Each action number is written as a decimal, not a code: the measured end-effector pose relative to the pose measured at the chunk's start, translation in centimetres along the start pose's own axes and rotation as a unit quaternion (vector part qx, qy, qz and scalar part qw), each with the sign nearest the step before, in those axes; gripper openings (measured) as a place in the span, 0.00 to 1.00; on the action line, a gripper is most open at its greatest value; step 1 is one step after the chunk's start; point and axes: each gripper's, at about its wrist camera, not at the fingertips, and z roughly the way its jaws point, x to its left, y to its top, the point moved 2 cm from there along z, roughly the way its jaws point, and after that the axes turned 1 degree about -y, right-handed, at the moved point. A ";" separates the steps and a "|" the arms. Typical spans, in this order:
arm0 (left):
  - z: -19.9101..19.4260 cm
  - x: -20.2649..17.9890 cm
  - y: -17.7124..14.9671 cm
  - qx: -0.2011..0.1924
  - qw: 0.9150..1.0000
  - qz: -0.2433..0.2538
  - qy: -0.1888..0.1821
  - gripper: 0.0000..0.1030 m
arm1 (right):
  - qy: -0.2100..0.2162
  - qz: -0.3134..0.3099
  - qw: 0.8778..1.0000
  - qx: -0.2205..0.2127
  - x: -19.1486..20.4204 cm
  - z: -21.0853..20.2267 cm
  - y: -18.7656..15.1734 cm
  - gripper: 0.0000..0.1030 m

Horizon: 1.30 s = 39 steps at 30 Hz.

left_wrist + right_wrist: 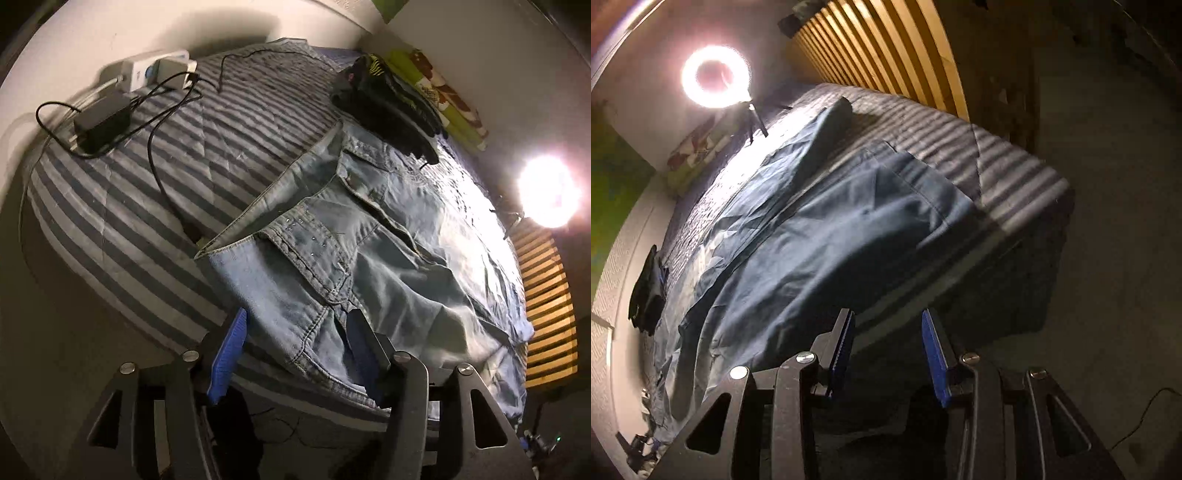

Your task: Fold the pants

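Pants (369, 236) lie on striped bed (129, 192), waist centre-left, legs running right. Left gripper (295, 350) released, straddling the near hem, nearer. Right gripper (886, 350) apart, empty, beyond bed edge.

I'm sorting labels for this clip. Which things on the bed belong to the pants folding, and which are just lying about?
Part of the job:
- light blue jeans, spread on the striped bed cover
- left tongs, open over the jeans' edge
- right tongs, open, empty

Lying about:
- black power adapter and cables
- white power strip
- black garment
- ring light
- wooden slats
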 end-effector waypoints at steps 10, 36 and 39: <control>0.6 -0.3 0.3 0.005 1.000 -0.002 0.019 0.57 | 0.004 0.032 0.999 -0.001 -0.6 3.6 2.4 0.34; -1.0 1.8 2.2 -0.014 0.999 -0.014 0.026 0.22 | 0.019 0.025 0.999 -0.022 1.2 2.6 6.2 0.01; -0.7 2.0 1.4 0.004 1.000 -0.021 0.021 0.64 | 0.007 0.007 1.000 -0.030 2.3 2.2 6.4 0.01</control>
